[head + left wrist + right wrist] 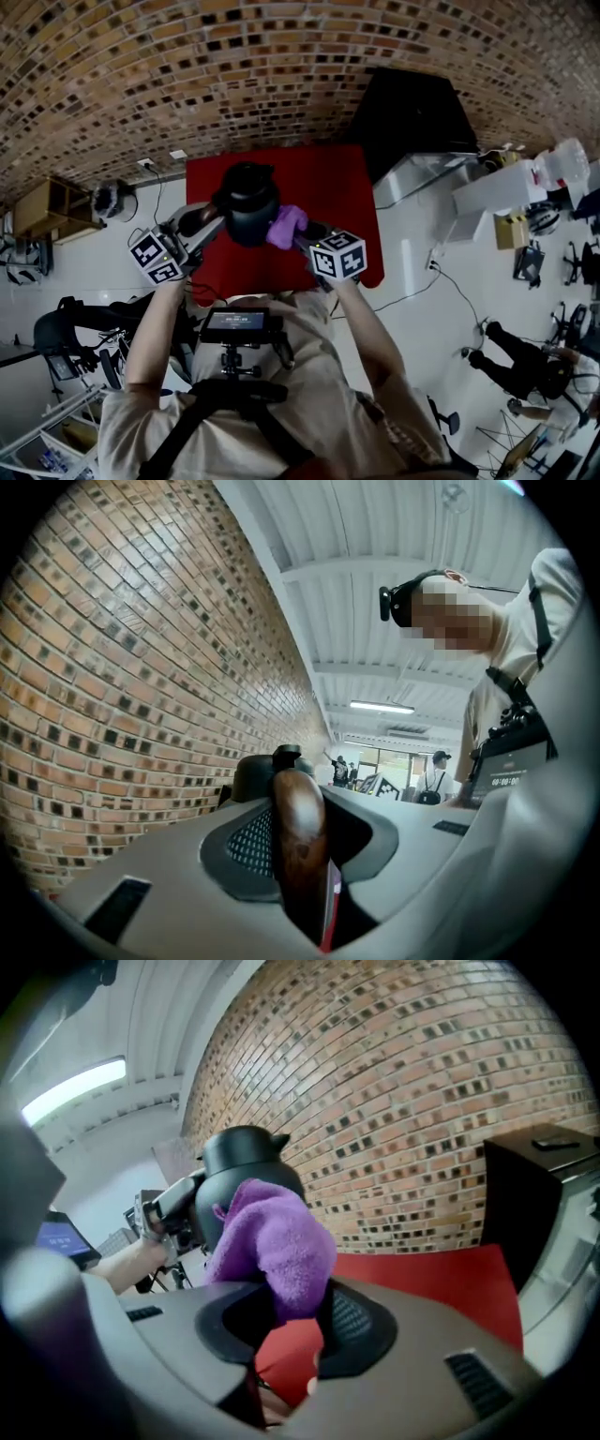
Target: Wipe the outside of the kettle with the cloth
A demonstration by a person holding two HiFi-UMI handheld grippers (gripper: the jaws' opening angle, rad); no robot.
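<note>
A black kettle (247, 203) is lifted over the red table (337, 178) in the head view. My left gripper (202, 223) is shut on its brown wooden handle (298, 832), which fills the gap between the jaws in the left gripper view, with the dark kettle body (258, 772) behind it. My right gripper (305, 232) is shut on a purple cloth (275, 1246). The cloth (286, 225) rests against the kettle's right side; in the right gripper view it lies on the black kettle (246, 1171).
A brick wall (234, 75) runs behind the table. A black cabinet (412, 117) and a grey bench (422, 173) stand to the right. Cables, a wooden box (52, 208) and equipment lie on the white floor. A person (525, 370) sits at lower right.
</note>
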